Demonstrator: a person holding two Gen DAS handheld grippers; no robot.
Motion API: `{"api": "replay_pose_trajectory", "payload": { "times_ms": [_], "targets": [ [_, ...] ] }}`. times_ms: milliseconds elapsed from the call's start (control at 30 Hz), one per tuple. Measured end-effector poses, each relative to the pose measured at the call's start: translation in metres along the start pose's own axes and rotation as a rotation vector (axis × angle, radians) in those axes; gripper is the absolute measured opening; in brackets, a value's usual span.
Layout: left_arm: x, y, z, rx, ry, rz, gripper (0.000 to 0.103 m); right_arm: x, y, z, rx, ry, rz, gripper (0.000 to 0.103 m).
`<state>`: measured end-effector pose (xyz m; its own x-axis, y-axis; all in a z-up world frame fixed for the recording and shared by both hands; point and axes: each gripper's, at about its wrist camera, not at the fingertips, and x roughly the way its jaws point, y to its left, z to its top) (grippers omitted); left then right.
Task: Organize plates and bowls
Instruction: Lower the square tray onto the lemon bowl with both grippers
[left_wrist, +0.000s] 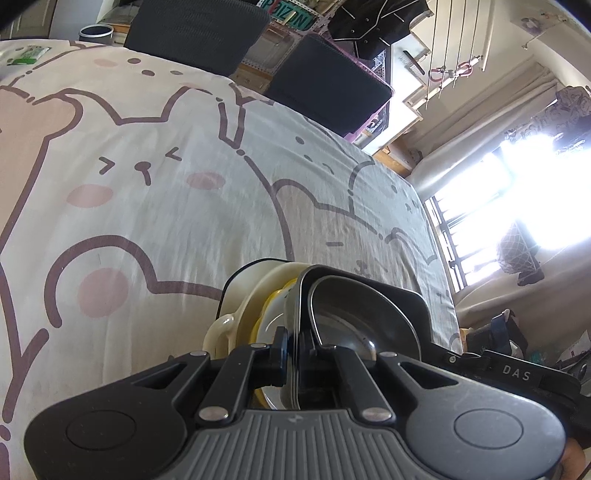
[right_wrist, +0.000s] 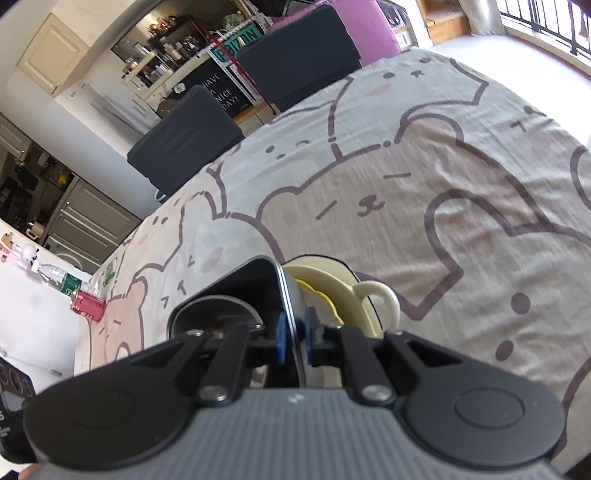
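Right, my left gripper is clamped narrow on the rim of the dark tray. My right gripper is pinched on the same tray from the opposite rim, blue pads tight on the thin edge. So both are holding it, one per side.

Inside the tray I see a shiny metal bowl. Just beside the tray's outer wall, tucked under that edge, sits a cream bowl with a loop handle, and something yellow is nested inside it. I can't tell if the tray touches the cream bowl.

All of this is low over the bench, which has a cartoon-animal cloth. Two dark chairs stand at its far side.
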<state>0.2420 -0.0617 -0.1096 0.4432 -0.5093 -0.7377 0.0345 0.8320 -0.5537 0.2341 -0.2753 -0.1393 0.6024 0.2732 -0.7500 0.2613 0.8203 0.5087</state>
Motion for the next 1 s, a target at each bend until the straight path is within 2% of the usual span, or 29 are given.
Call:
{"api": "replay_pose_trajectory", "payload": {
  "times_ms": [267, 533, 667, 900, 1000],
  "targets": [
    [0.006, 0.001, -0.001, 0.003, 0.026, 0.016, 0.004, 0.004, 0.0, -0.001, 0.026, 0.019, -0.022, 0.012],
    [0.005, 0.001, 0.001, 0.001, 0.014, 0.017, 0.004, 0.013, 0.008, -0.001, -0.027, 0.023, -0.059, 0.011],
    [0.005, 0.0, 0.001, 0.014, 0.009, 0.014, 0.004, 0.015, 0.012, 0.0, -0.075, 0.007, -0.068, 0.01],
    [0.006, -0.004, 0.0, 0.051, 0.015, 0.025, 0.005, 0.026, 0.016, -0.005, -0.211, 0.034, -0.126, 0.009],
    [0.008, -0.004, -0.001, 0.065, 0.014, 0.032, 0.005, 0.027, 0.016, -0.006, -0.232, 0.04, -0.131, 0.008]
  ]
}}
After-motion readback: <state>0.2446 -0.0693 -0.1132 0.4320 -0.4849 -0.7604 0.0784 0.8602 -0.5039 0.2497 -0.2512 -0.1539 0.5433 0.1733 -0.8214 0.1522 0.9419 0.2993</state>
